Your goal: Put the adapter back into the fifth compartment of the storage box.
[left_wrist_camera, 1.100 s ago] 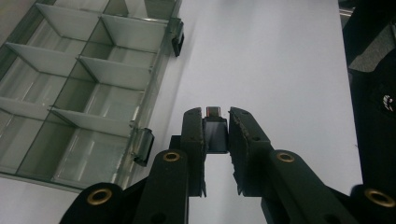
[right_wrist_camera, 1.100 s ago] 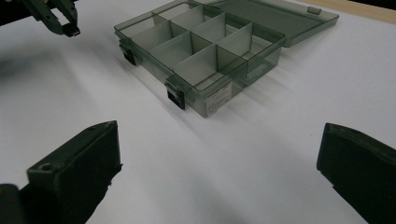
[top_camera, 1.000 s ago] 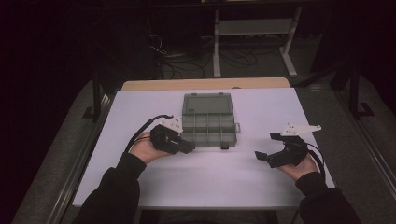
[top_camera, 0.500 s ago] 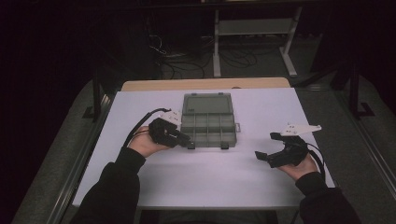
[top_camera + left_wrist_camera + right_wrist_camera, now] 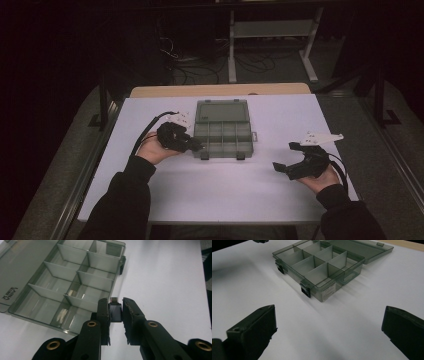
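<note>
Adapter (image 5: 115, 312), small, black, rigid and probably light, sits clenched by its flat sides in left gripper (image 5: 116, 315); right gripper (image 5: 329, 337) gapes released, lower frame.

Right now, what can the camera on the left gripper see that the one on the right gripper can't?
The left gripper view alone shows a small black adapter with a metal plug, pinched in the left gripper, and lettering on the box's open lid. The right gripper view alone shows the right gripper spread wide and a label on the box's side. Both show the clear compartment box on the white table.
</note>
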The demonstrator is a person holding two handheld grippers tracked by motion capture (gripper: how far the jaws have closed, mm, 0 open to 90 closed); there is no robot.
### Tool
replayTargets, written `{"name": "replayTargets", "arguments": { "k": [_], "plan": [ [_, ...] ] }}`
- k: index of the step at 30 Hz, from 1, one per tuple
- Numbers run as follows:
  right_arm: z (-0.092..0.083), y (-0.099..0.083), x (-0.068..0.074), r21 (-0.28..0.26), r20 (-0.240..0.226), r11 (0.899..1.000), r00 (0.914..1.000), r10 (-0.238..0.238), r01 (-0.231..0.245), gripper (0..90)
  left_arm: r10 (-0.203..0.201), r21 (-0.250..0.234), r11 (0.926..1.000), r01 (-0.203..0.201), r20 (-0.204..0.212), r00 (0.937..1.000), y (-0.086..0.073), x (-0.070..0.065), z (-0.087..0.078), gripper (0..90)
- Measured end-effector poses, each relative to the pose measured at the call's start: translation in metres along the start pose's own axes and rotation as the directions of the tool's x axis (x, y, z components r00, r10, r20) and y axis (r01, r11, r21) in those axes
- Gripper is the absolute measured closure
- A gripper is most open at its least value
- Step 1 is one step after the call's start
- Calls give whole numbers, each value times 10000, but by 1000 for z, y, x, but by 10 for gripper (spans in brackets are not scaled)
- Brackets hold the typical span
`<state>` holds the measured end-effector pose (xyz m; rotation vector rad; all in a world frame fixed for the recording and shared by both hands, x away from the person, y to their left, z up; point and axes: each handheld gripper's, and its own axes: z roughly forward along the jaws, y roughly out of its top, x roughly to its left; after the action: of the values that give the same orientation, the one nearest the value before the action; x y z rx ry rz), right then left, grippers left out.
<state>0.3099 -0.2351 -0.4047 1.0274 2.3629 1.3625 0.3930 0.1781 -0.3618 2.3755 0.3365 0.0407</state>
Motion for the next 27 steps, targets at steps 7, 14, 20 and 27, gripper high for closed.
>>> {"name": "replayTargets", "arguments": {
  "k": [7, 14, 20, 27],
  "plan": [
    [0, 0, 0, -3, -32, 10000, 10000, -8, 8, 0, -178, 141, 9997, 182, -296, 9994, -4, 9, 7, 764],
    [1, 0, 1, 32, -50, 10000, 10000, -18, 18, 0, -198, 441, 9988, 222, -550, 9983, -5, 12, 14, 763],
    [0, 0, 1, 14, -53, 10000, 10000, -41, 41, 0, -334, 477, 9982, 372, -787, 9963, -8, 18, 19, 764],
    [0, 0, 1, 33, -88, 10000, 10000, -38, 38, 0, -427, 490, 9977, 473, -913, 9949, -9, 21, 23, 763]
  ]
}}
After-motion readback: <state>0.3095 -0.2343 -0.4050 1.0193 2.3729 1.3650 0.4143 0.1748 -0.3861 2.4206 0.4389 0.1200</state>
